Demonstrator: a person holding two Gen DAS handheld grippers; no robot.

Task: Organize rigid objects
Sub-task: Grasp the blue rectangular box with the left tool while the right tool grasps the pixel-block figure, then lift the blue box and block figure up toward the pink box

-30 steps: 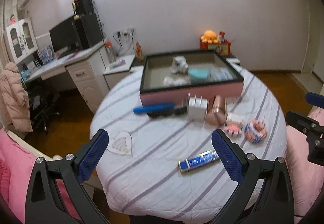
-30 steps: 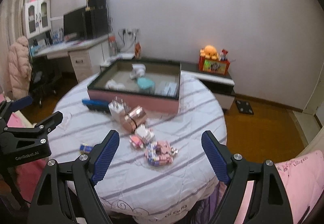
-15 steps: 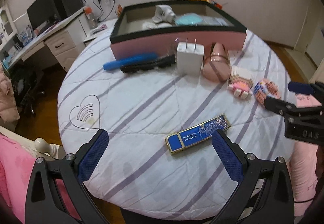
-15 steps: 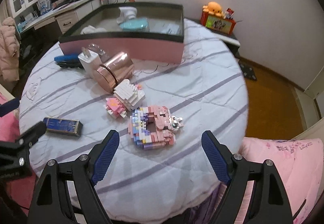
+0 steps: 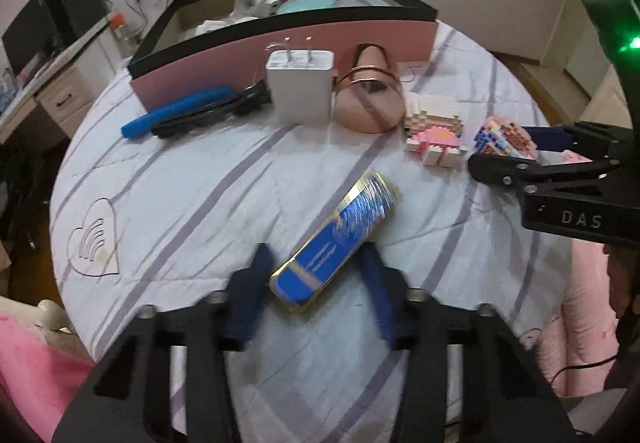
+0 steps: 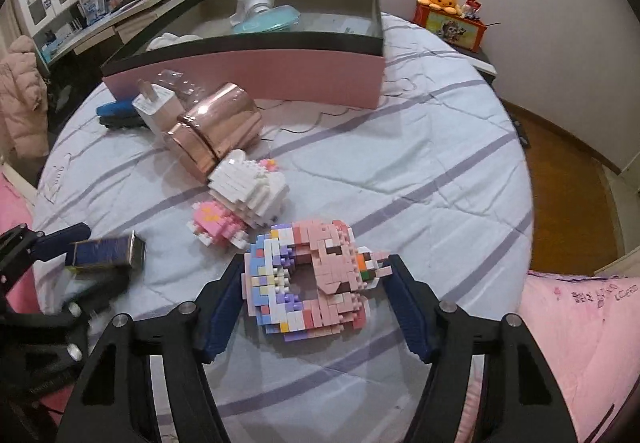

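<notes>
On the round table with a striped cloth [image 5: 192,203] lies a blue and gold box [image 5: 340,239]. My left gripper [image 5: 316,271] is closing its jaws on the box's near end, and the blurred pads meet its sides. A pastel brick donut [image 6: 308,279] sits between the fingers of my right gripper [image 6: 316,291]. Its jaws are closing too, with the pads against the donut's left and right edges. A white charger [image 5: 300,91], a rose-gold cylinder [image 5: 368,103] and a white and pink brick figure [image 5: 434,131] lie further back.
A pink tray with a black rim [image 5: 280,39] stands at the far side and holds several items. A blue stick [image 5: 176,115] and a black one [image 5: 208,115] lie along its front. A desk [image 6: 132,11] is at the back left, pink bedding [image 6: 580,323] at the right.
Both grippers came down close to the table and tipped downward. The left jaws narrowed around the blue box; the right jaws narrowed around the brick donut.
</notes>
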